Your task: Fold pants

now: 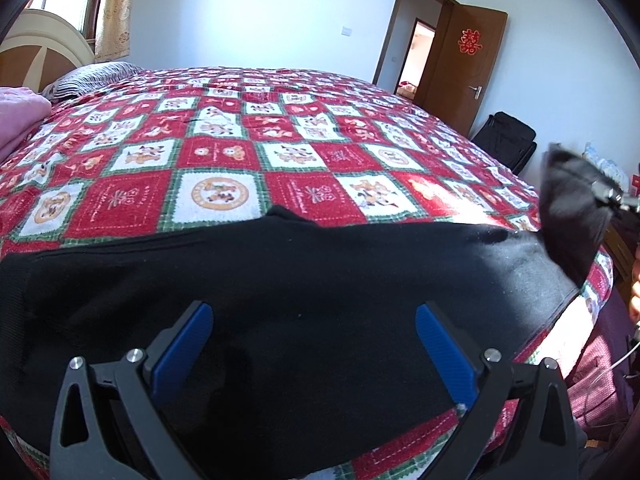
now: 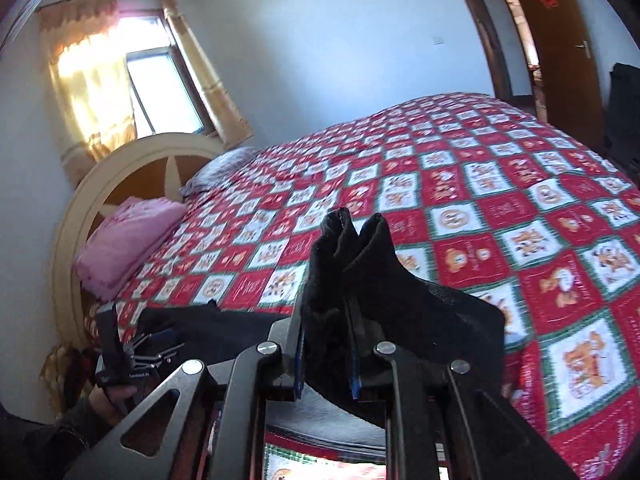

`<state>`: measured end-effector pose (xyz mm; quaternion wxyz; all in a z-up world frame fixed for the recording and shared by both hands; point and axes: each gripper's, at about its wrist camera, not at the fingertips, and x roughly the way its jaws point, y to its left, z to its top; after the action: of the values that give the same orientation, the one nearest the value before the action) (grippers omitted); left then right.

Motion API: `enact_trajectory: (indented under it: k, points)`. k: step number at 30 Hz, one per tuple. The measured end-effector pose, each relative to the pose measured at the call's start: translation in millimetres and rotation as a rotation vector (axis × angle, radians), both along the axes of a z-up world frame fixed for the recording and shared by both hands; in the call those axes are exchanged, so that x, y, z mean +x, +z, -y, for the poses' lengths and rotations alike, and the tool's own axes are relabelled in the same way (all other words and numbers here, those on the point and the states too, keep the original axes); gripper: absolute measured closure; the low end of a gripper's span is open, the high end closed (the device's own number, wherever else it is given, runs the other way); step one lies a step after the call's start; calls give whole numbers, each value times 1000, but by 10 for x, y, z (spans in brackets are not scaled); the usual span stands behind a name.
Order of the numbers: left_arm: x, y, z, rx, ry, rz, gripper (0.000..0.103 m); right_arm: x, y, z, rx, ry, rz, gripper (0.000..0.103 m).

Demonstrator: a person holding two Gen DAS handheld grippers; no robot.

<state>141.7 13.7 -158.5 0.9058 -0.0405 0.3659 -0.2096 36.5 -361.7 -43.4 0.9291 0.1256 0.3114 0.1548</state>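
Black pants (image 1: 280, 304) lie spread across the near edge of a bed (image 1: 224, 148), running left to right, mostly flat with a small bump along their far edge. The right claw (image 2: 326, 344) is clamped on a bunched end of the pants, which sticks up between its blue pads in two soft peaks and trails back down to the rest of the garment. In the left wrist view this lifted end hangs in the air at the far right, off the bed. The left claw (image 1: 314, 344) hovers above the middle of the pants with its fingers spread wide and nothing between them.

The fabric looks soft, limp and light, perhaps a fleece or jersey knit. It sags wherever it is not supported and will likely crease where it is laid, not hold a shape. It does not look slippery. Good places to take hold seem to be the hems and the waistband corners, where layers are thicker. Pinning the flat part with the free claw could stop it dragging across the cover.

The bed is covered by a quilt of red and white squares with cartoon figures and green borders. A folded pink blanket (image 2: 128, 236) and a striped pillow (image 1: 96, 76) sit at the head, by a rounded cream headboard (image 2: 132, 164). Beyond are pale walls, a sunlit window with yellow curtains (image 2: 96, 80), an open brown door (image 1: 464, 64) with a red paper ornament, and a black suitcase (image 1: 508, 136) on the floor.
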Motion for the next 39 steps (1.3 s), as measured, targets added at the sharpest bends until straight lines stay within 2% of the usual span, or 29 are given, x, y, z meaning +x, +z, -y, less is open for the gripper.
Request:
enact_trajectory:
  k: [6,11,17,19,20,21,24,30,32,35,39]
  points:
    - [-28,18,60,-16,-29,-2,0,132,-225,-433,-19,85,-46,86]
    - [-52,33,119,-46,-58,-14,0,215,-494,-808,-93,160,-99,86]
    - [-75,16,246,-70,-95,-37,0,328,-893,-939,-102,217,-205,85]
    - [-68,7,315,-70,-112,-51,0,335,-956,-963,-104,245,-240,77]
    - [-67,7,352,-67,-120,-55,0,320,-950,-963,-103,261,-247,69]
    - [-57,12,410,-62,-134,-60,0,277,-920,-949,-94,286,-243,64]
    - [-46,43,562,-71,-177,-71,0,136,-806,-854,-95,324,-205,63]
    - [38,102,981,-64,-234,-78,0,81,-745,-446,-68,216,-175,63]
    - [53,92,1034,-58,-234,-83,0,97,-777,-434,-34,227,-181,63]
    - [63,66,1053,-10,-200,-73,0,98,-832,-602,-45,255,-180,63]
    - [82,34,938,-23,-166,-83,0,60,-919,-981,-128,320,-172,63]
